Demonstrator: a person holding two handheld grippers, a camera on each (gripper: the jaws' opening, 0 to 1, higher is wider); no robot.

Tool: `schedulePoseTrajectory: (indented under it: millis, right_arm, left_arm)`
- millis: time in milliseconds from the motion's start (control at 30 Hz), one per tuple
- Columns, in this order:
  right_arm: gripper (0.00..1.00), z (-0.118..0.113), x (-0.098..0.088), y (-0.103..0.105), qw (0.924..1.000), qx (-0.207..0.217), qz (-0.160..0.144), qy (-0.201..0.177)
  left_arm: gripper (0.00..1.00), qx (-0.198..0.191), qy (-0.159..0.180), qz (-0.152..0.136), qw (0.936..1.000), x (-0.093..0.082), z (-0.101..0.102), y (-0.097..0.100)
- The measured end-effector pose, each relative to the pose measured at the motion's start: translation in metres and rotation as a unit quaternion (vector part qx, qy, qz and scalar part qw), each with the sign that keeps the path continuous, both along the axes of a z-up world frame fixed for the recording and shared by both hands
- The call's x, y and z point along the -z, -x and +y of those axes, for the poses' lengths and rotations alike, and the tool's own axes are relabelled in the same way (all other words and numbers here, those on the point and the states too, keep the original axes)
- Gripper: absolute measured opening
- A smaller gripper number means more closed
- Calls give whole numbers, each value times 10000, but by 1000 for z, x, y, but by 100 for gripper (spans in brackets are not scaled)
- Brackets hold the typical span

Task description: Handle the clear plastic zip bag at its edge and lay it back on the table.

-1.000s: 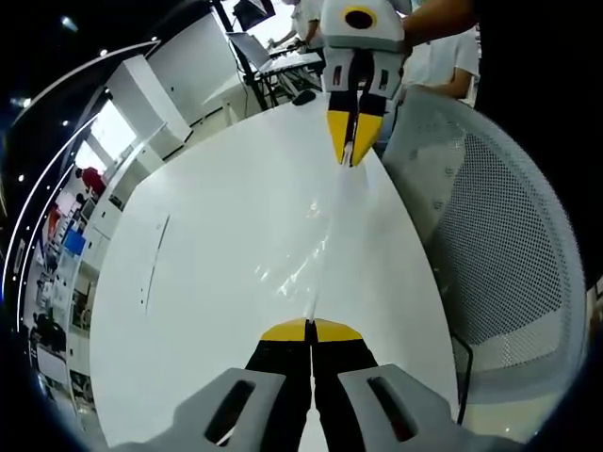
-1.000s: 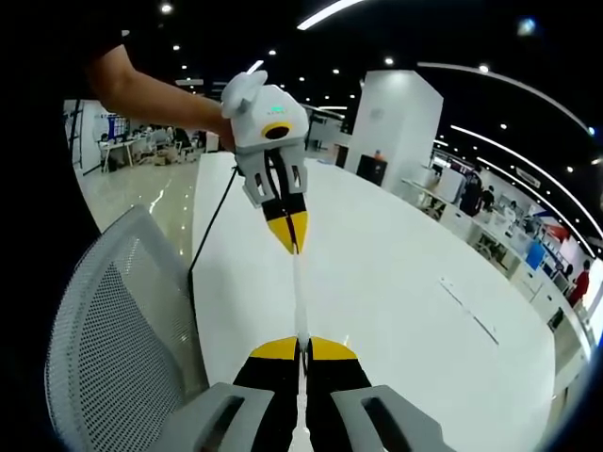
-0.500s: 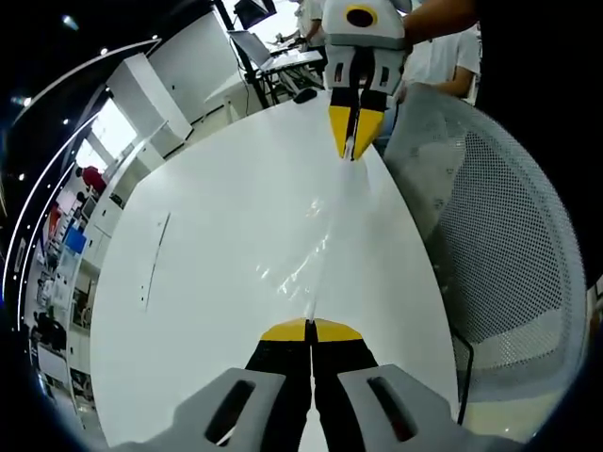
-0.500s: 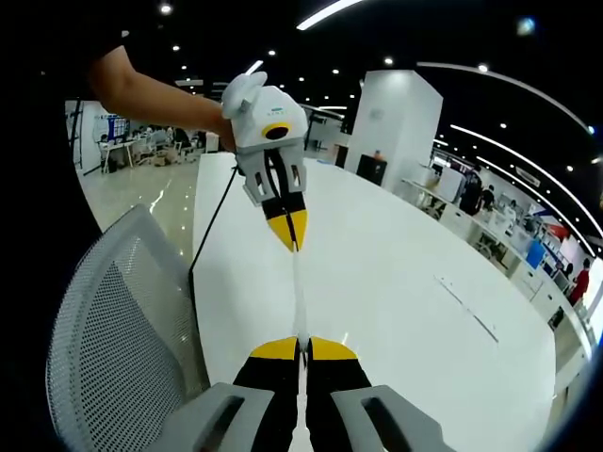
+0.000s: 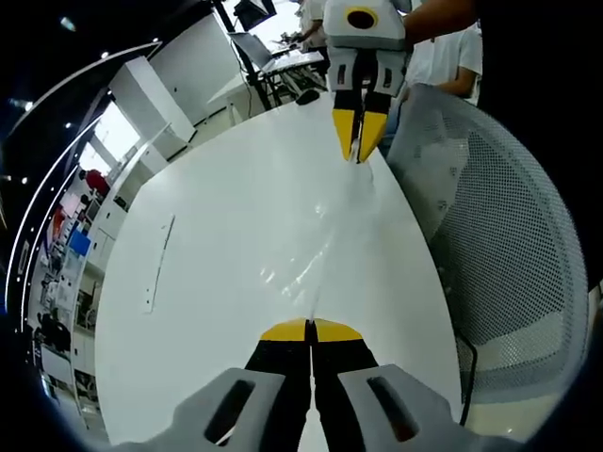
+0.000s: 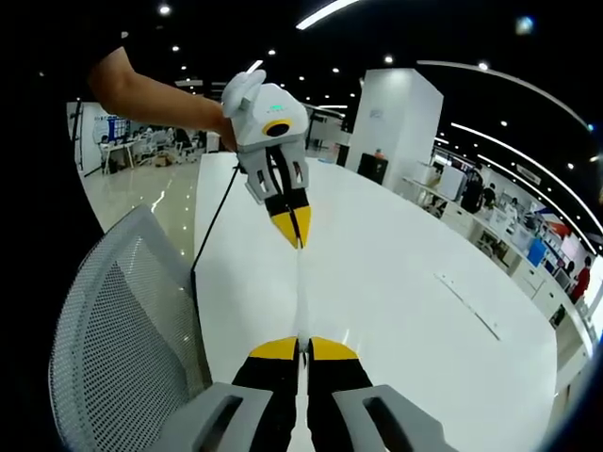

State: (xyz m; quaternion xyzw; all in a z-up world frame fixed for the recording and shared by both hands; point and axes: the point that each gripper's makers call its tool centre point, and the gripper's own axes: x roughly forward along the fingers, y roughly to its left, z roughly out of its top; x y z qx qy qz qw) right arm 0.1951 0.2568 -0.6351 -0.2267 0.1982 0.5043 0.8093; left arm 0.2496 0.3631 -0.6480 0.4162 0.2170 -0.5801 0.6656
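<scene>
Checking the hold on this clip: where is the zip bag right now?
The bag is stretched between the two grippers above the white table, near the edge by the mesh chair; the left gripper and right gripper each pinch one end.

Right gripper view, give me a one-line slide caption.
Two hand-held grippers, right and left, hold a clear zip bag taut by its edge above a white table.
</scene>
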Motion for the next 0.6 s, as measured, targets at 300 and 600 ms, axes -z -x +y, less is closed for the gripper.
schedulePoseTrajectory:
  millis: [300, 600]
  right_arm:
    - [0, -4, 4, 5, 9999, 7, 103, 93]
    - [9, 4, -2, 12, 9997, -139, 205, 29]
  left_arm:
    - [0, 298, -64, -71, 9995, 4, -4, 12]
    - [0, 614, -118, -162, 9979, 2, -16, 20]
